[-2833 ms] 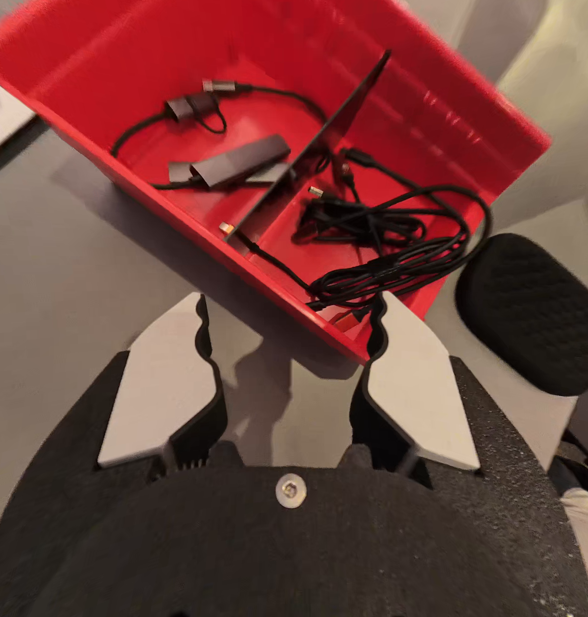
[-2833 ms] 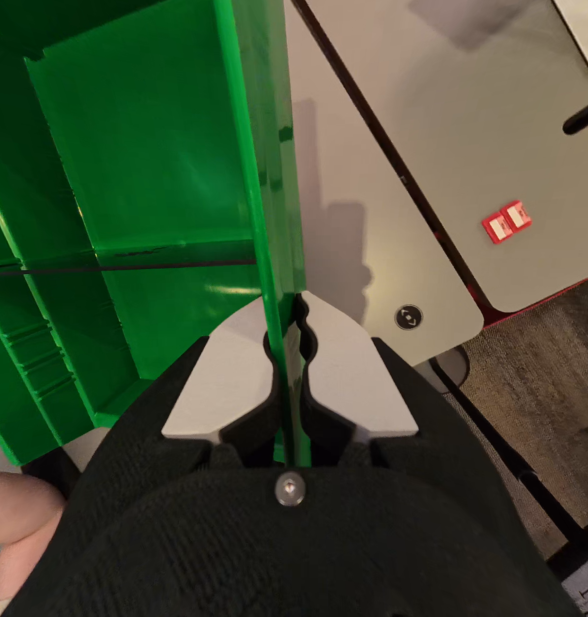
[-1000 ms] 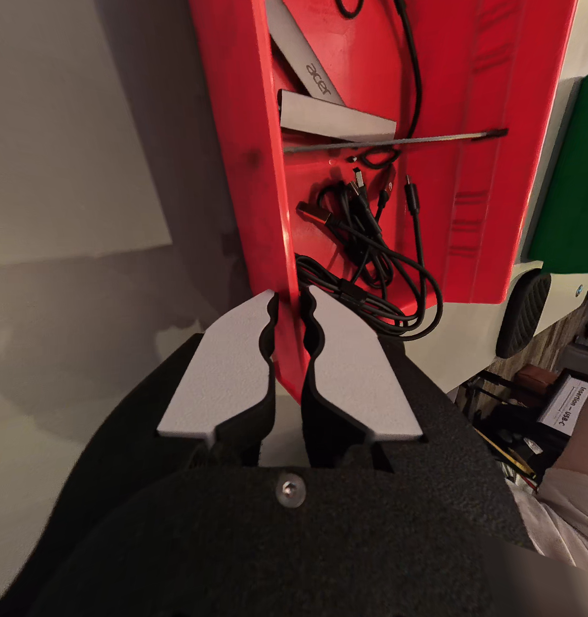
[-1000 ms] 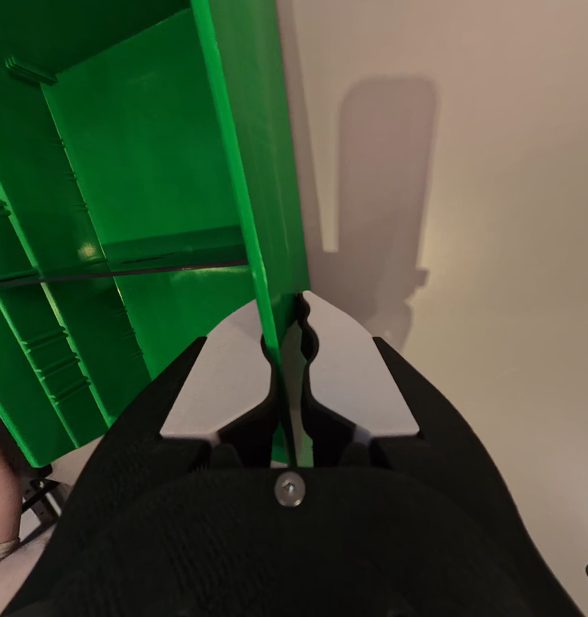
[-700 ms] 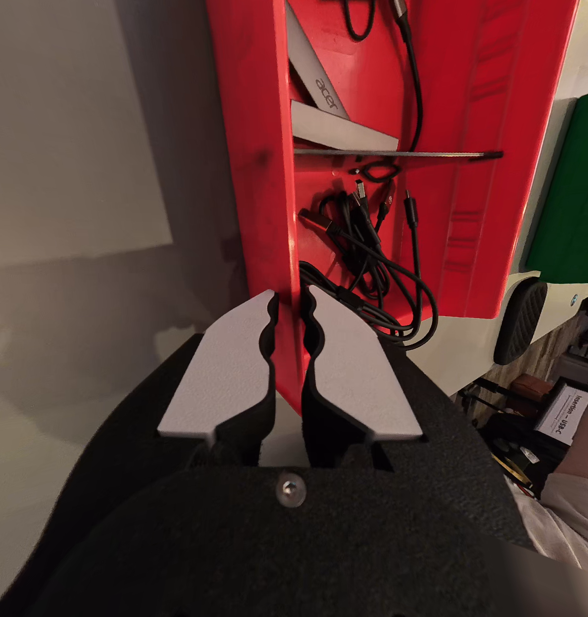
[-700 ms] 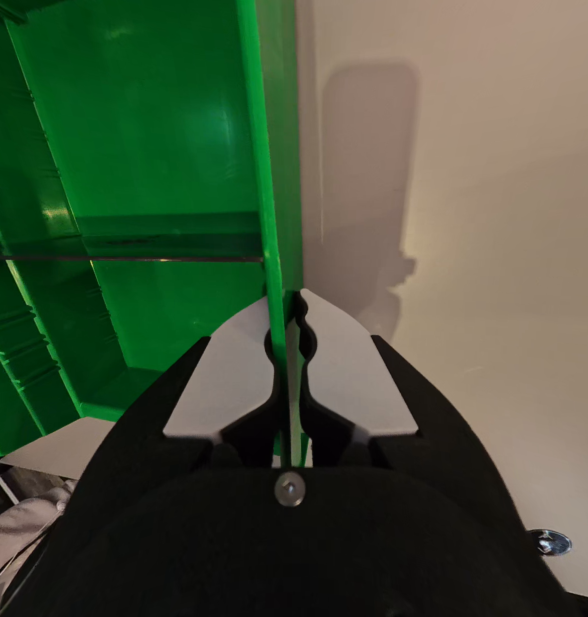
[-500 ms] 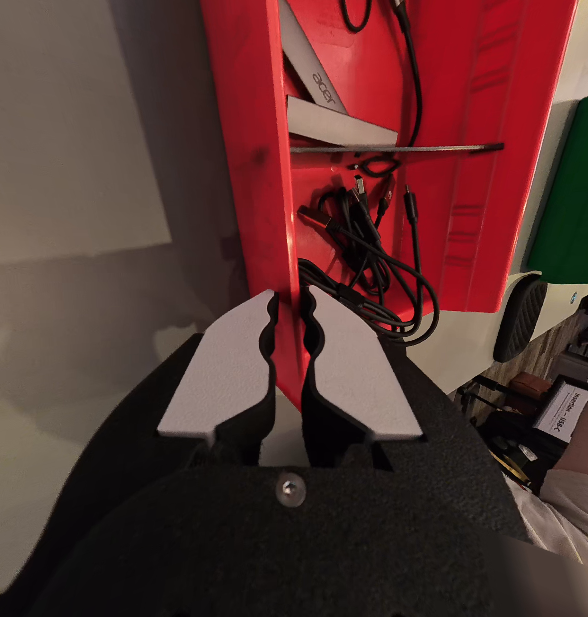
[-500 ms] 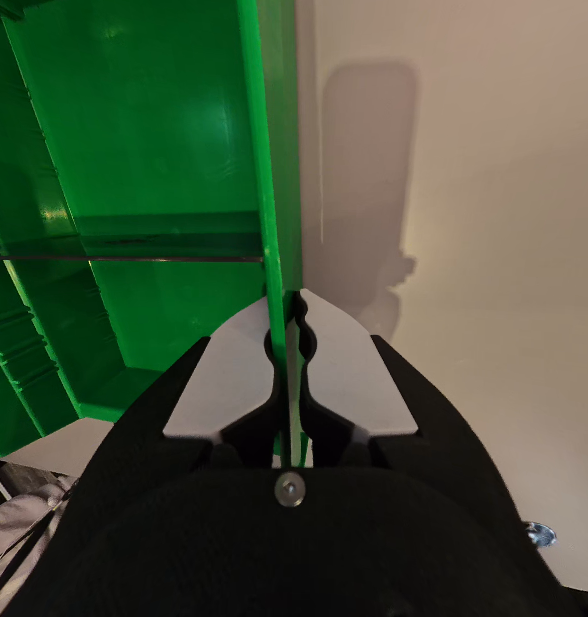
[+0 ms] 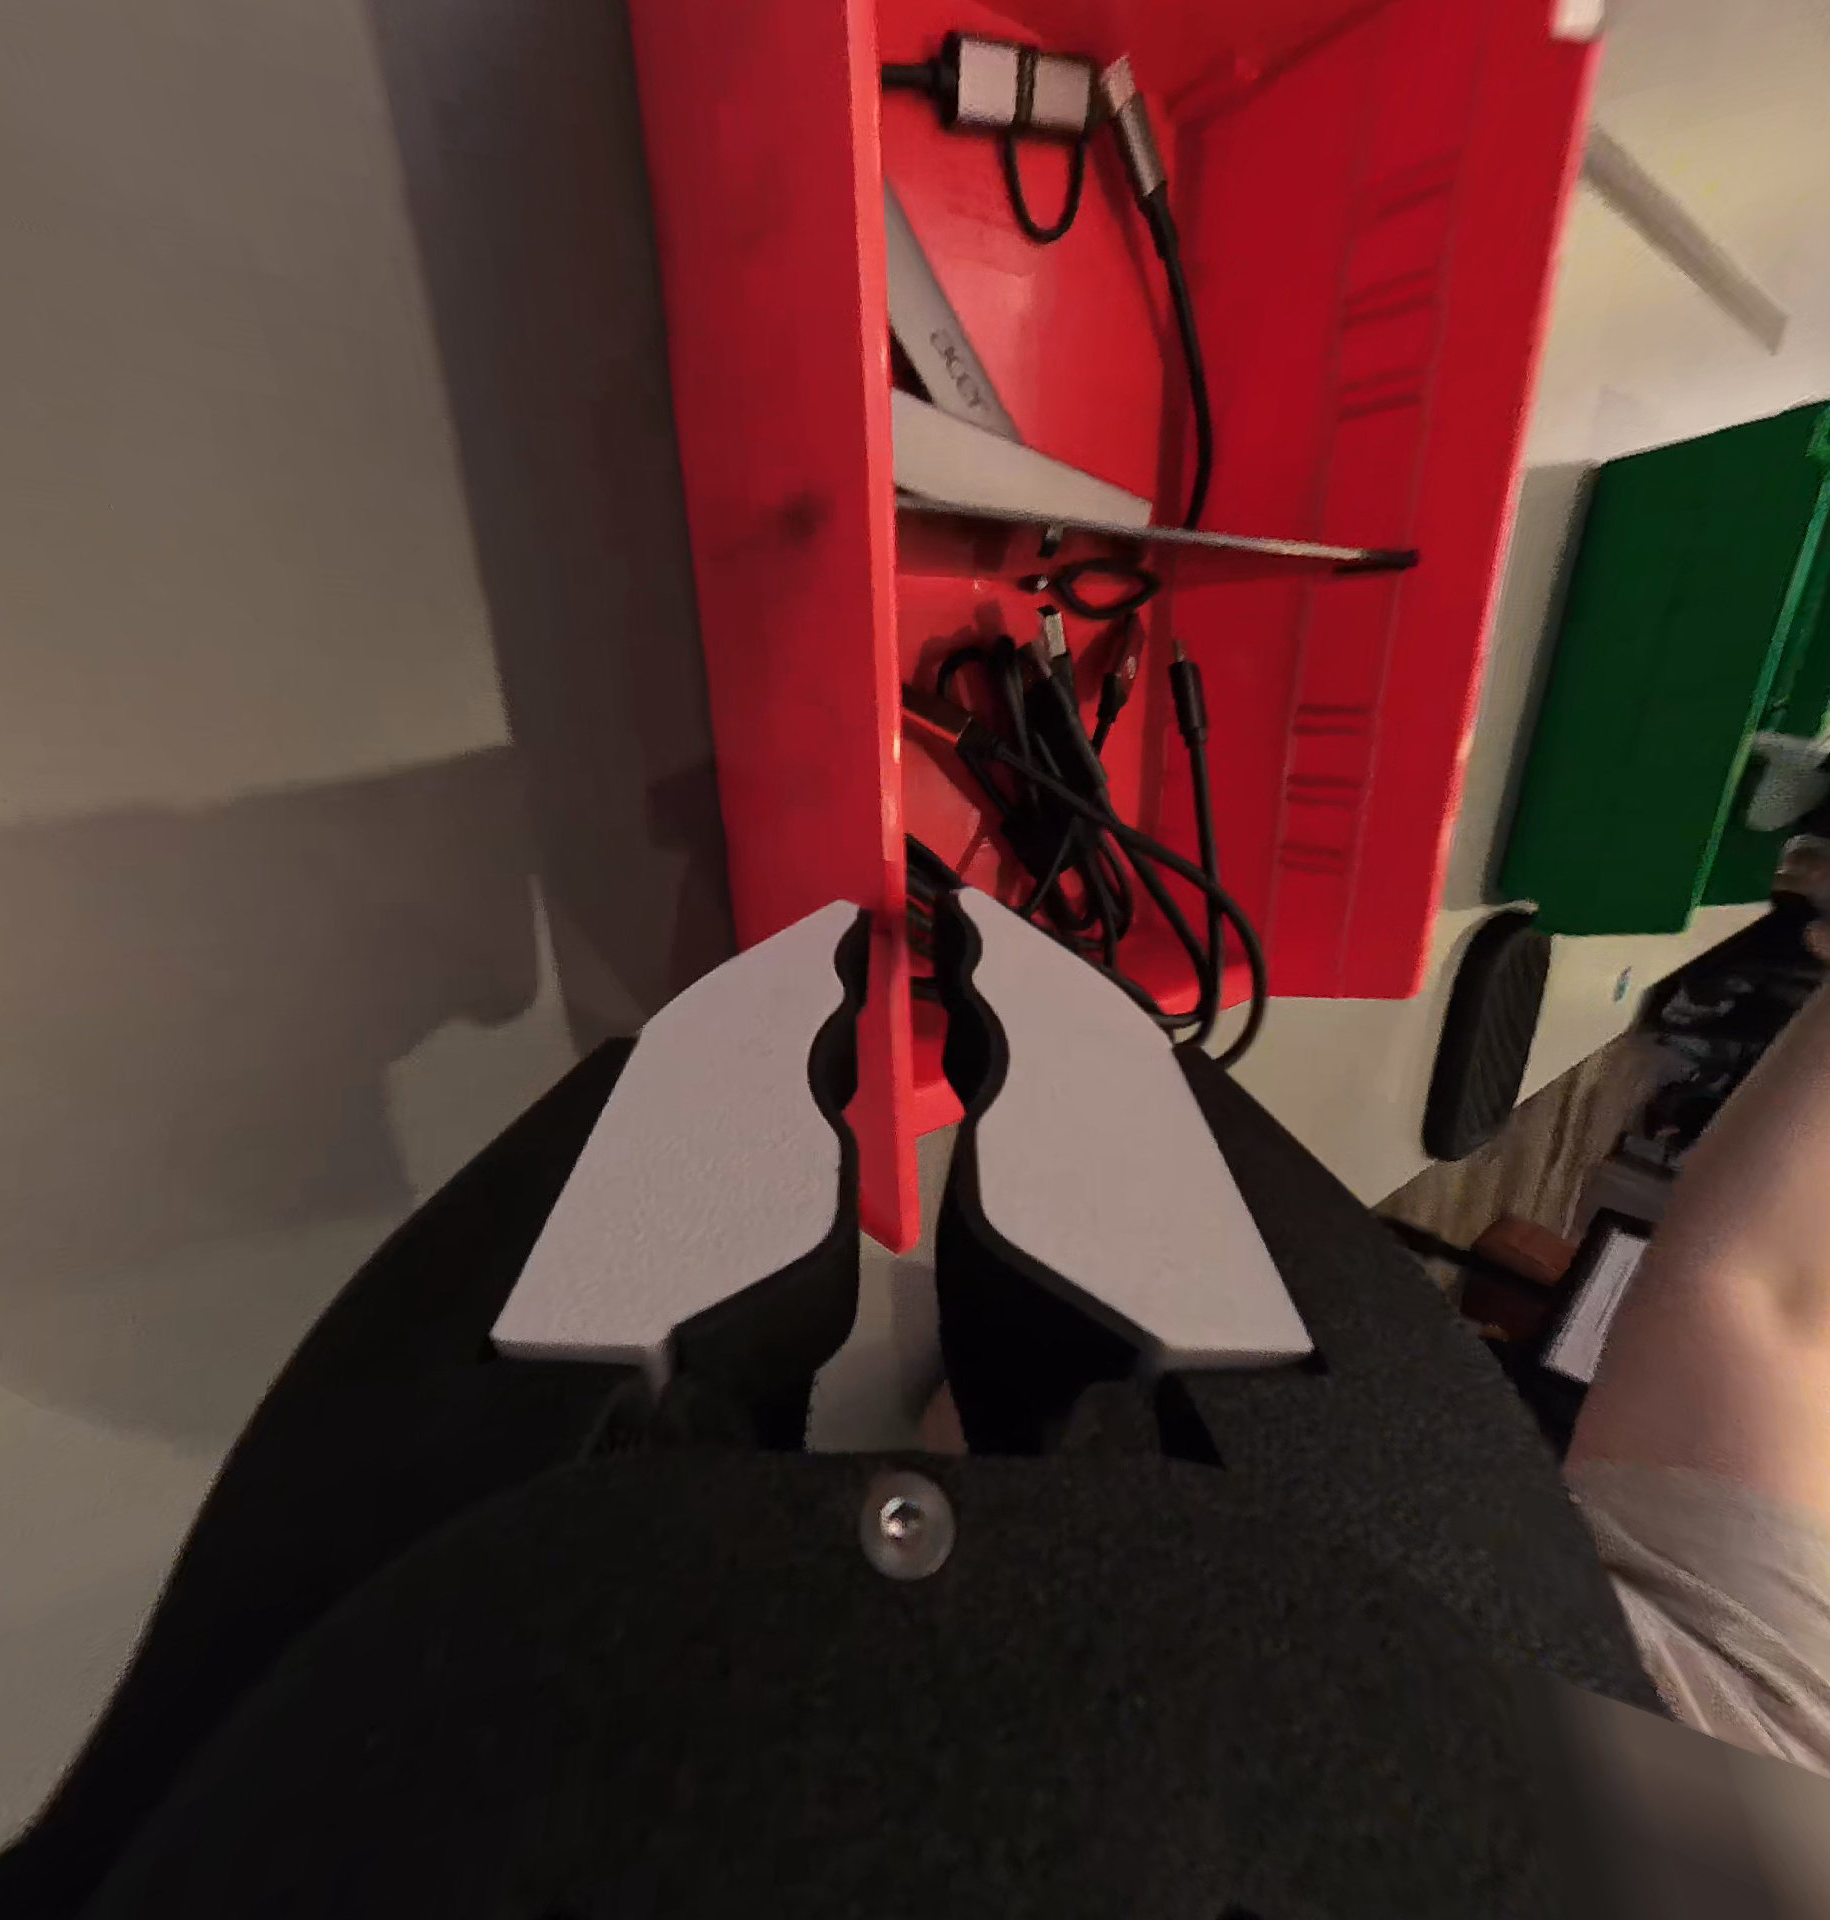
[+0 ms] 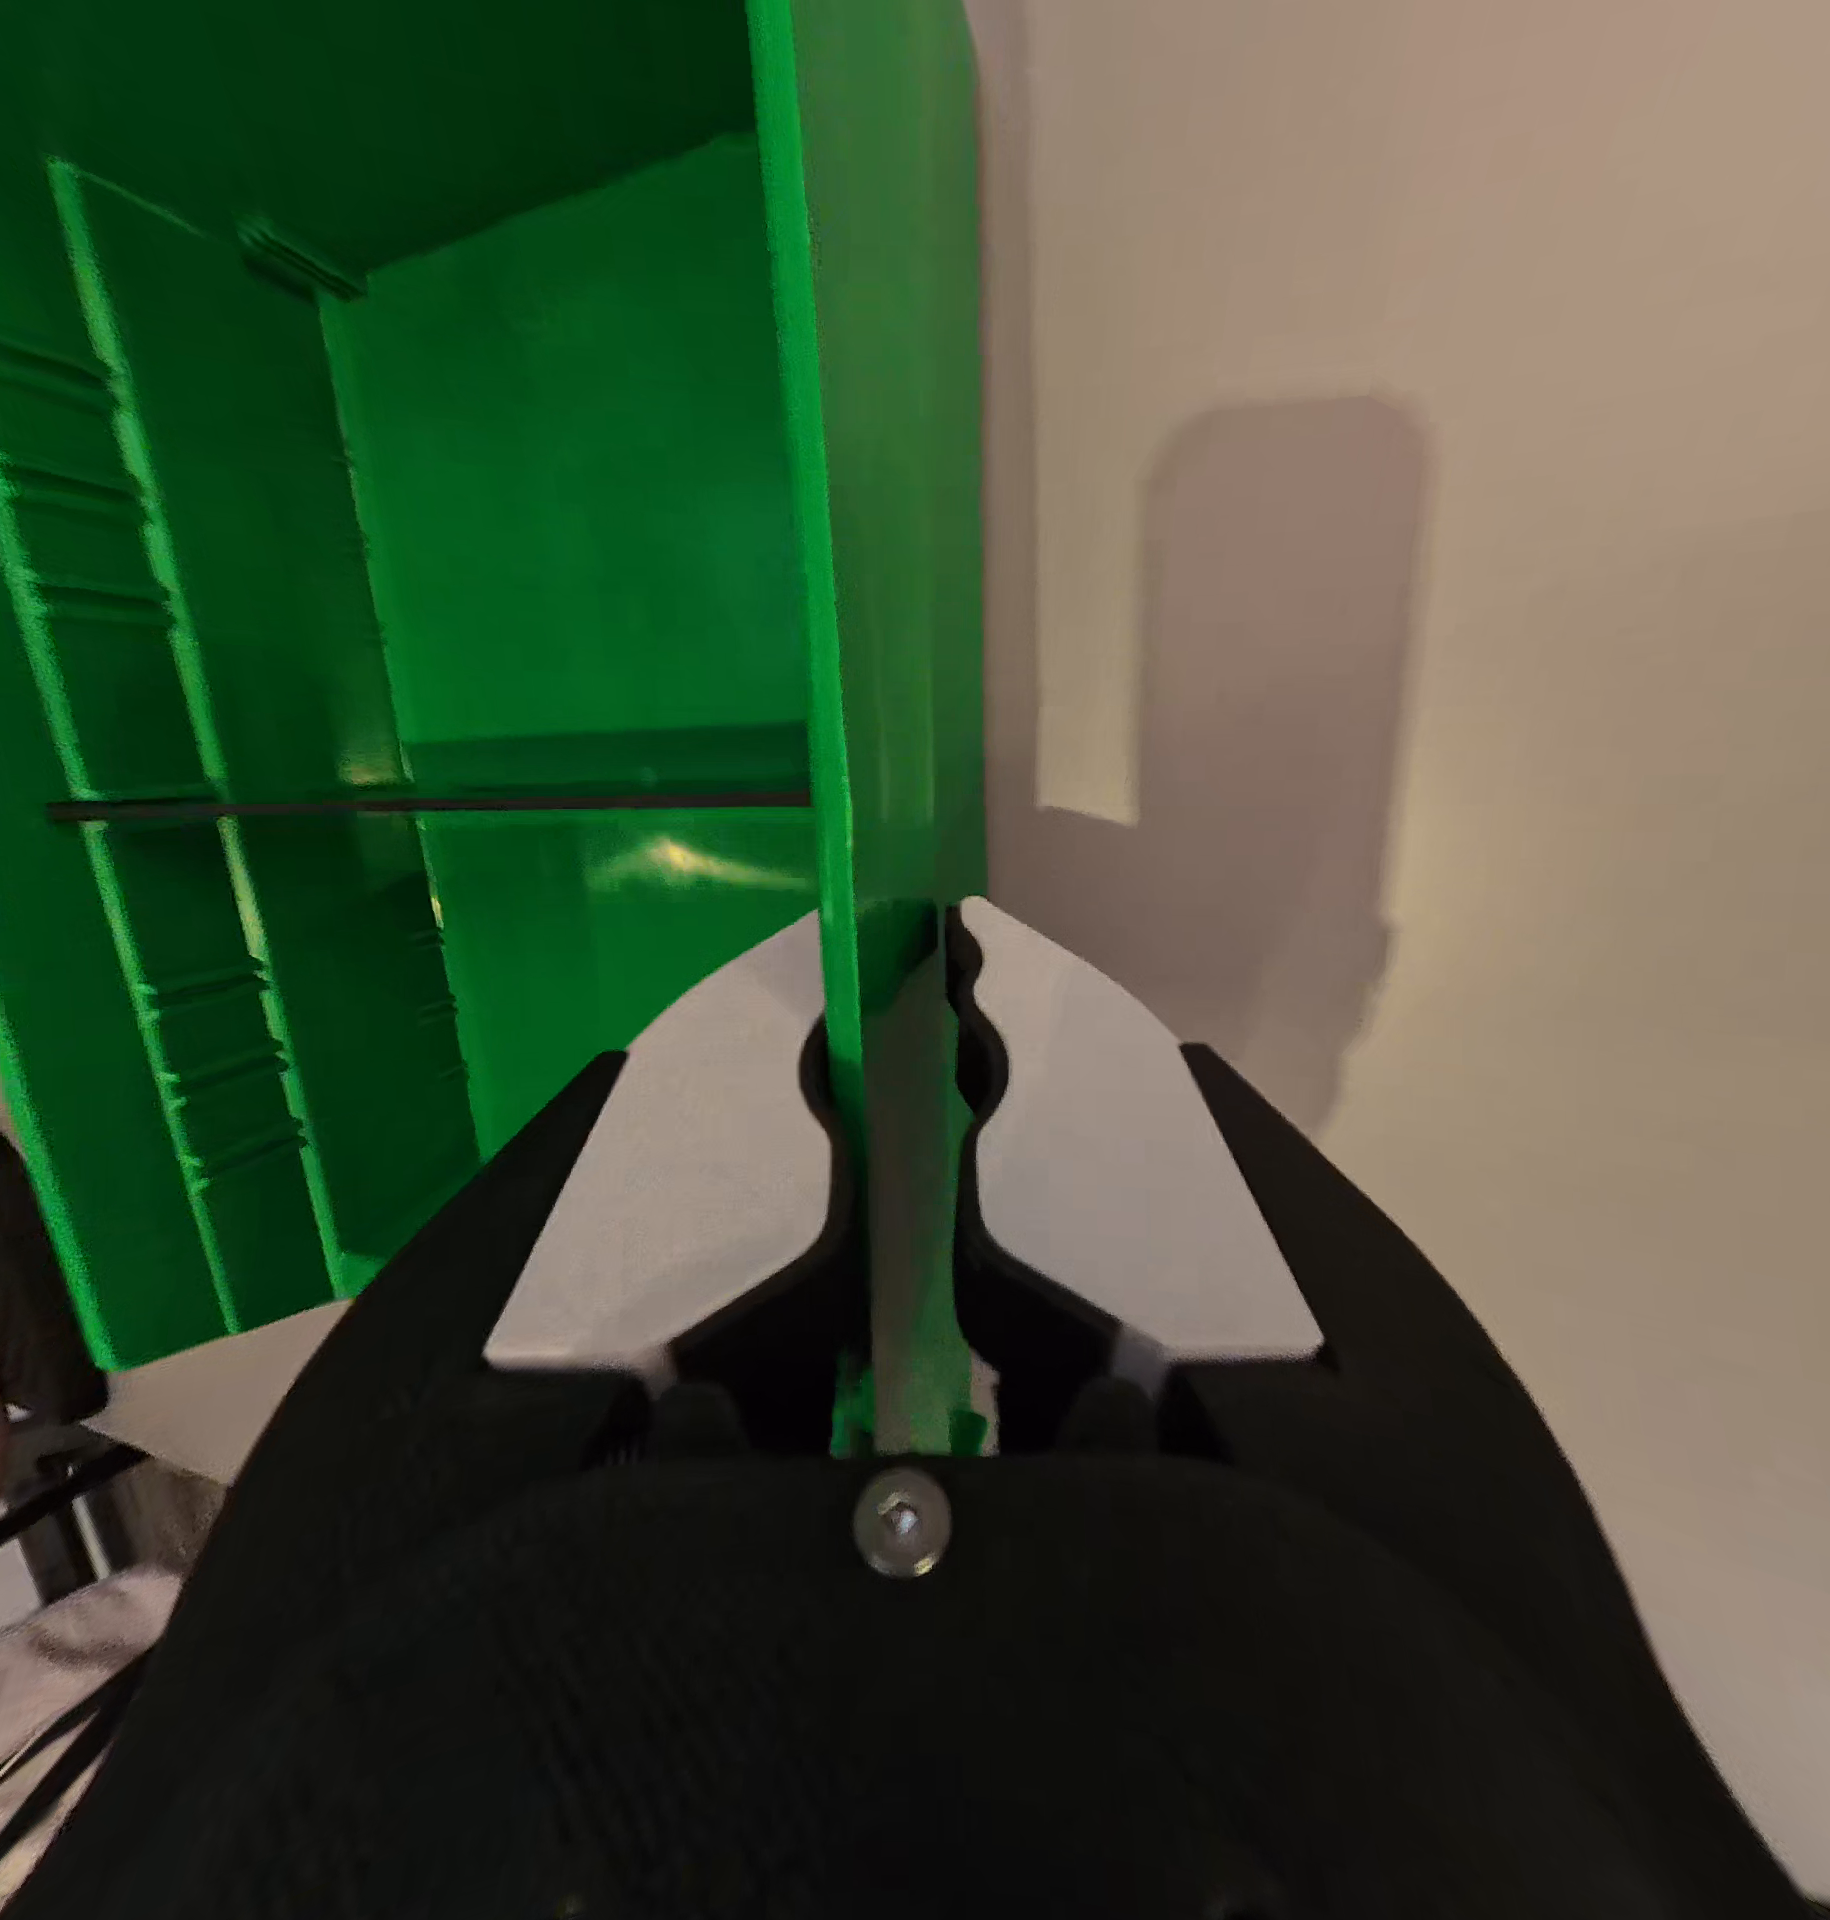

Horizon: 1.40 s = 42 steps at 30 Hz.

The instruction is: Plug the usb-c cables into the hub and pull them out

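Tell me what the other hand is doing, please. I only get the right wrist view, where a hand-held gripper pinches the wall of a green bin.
Observer: The left hand-held gripper is shut on the side wall of a red bin.
Operator: Is anything inside that one?
Observer: Yes, a tangle of black cables lies in the compartment nearer the gripper.
Operator: And the hub?
Observer: A grey hub sits beyond the dark divider, in the farther compartment.
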### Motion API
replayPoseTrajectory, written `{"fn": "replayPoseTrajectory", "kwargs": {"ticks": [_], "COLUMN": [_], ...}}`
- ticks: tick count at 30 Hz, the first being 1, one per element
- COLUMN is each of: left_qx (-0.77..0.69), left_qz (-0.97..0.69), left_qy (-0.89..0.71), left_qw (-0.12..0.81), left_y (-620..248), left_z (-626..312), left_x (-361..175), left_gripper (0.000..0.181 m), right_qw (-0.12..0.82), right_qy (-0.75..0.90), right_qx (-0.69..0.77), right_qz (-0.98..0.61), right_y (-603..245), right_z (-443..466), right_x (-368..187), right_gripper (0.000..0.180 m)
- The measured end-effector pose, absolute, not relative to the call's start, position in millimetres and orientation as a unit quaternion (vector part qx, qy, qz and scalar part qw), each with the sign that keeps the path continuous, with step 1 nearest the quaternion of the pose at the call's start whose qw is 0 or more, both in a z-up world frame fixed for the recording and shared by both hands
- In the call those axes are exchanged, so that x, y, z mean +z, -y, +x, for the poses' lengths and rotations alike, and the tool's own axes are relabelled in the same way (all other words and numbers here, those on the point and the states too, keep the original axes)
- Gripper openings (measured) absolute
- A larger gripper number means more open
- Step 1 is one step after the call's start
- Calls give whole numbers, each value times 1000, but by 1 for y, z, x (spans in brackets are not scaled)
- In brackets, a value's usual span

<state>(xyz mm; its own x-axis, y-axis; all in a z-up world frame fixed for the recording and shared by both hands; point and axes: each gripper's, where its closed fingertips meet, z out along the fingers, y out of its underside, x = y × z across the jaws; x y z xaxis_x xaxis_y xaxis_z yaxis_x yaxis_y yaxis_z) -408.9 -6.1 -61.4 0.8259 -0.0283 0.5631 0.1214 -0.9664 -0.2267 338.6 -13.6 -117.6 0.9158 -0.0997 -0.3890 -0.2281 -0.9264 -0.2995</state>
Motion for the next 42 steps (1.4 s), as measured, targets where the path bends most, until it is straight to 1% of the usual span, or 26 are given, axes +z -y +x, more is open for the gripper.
{"fn": "replayPoseTrajectory", "kwargs": {"ticks": [1, 3, 6, 8, 11, 12, 13, 15, 16, 17, 18, 21, 24, 25, 27, 28, 30, 32, 34, 35, 36, 38, 40, 42], "left_qx": [-300, -294, -267, -249, -218, -211, -204, -185, -172, -156, -136, -81, -39, -21, 8, 18, 39, 74, 102, 107, 99, 59, 60, 97], "left_qz": [-943, -939, -932, -921, -894, -879, -862, -832, -822, -816, -813, -796, -784, -785, -784, -783, -782, -792, -802, -804, -807, -816, -823, -837], "left_qy": [32, 34, 25, 1, -66, -98, -130, -182, -202, -219, -238, -284, -320, -329, -345, -355, -374, -388, -409, -419, -425, -445, -473, -489], "left_qw": [142, 174, 244, 299, 387, 417, 446, 490, 503, 511, 514, 529, 530, 525, 515, 510, 497, 465, 424, 408, 397, 364, 309, 224], "left_y": [5, 4, -1, -4, -9, -10, -12, -15, -16, -18, -20, -29, -40, -44, -53, -57, -64, -72, -80, -84, -88, -96, -109, -119], "left_z": [-410, -413, -417, -413, -395, -384, -373, -349, -339, -329, -321, -299, -282, -279, -275, -272, -268, -271, -275, -276, -275, -269, -276, -299], "left_x": [-55, -41, -13, 12, 52, 66, 79, 97, 102, 104, 104, 104, 96, 92, 84, 80, 70, 52, 29, 18, 7, -19, -46, -71], "left_gripper": [11, 11, 11, 11, 11, 13, 17, 29, 40, 51, 56, 58, 61, 62, 55, 49, 45, 38, 38, 33, 29, 28, 27, 26], "right_qw": [195, 249, 341, 424, 598, 645, 685, 749, 765, 772, 774, 779, 769, 772, 798, 795, 779, 768, 756, 752, 752, 756, 759, 762], "right_qy": [-88, -98, -90, -69, -20, 1, 23, 61, 82, 102, 124, 193, 247, 259, 283, 300, 310, 317, 325, 330, 335, 340, 340, 340], "right_qx": [195, 208, 167, 130, 75, 64, 58, 56, 61, 68, 76, 103, 96, 86, 70, 69, 80, 95, 103, 105, 104, 98, 93, 104], "right_qz": [-957, -941, -921, -893, -798, -762, -726, -657, -636, -624, -616, -588, -582, -574, -527, -524, -539, -549, -559, -560, -558, -551, -547, -541], "right_y": [10, 3, -6, -13, -22, -20, -17, -13, -12, -14, -16, -25, -30, -29, -28, -30, -37, -42, -46, -46, -45, -43, -42, -40], "right_z": [340, 345, 359, 360, 341, 326, 309, 270, 248, 227, 207, 151, 115, 108, 95, 89, 84, 80, 77, 77, 76, 78, 80, 81], "right_x": [-112, -95, -61, -26, 49, 74, 95, 132, 144, 152, 159, 178, 176, 171, 170, 166, 154, 144, 136, 134, 134, 137, 141, 144], "right_gripper": [21, 23, 28, 28, 30, 31, 36, 46, 46, 46, 46, 47, 48, 48, 39, 37, 37, 37, 37, 37, 37, 37, 37, 37]}}
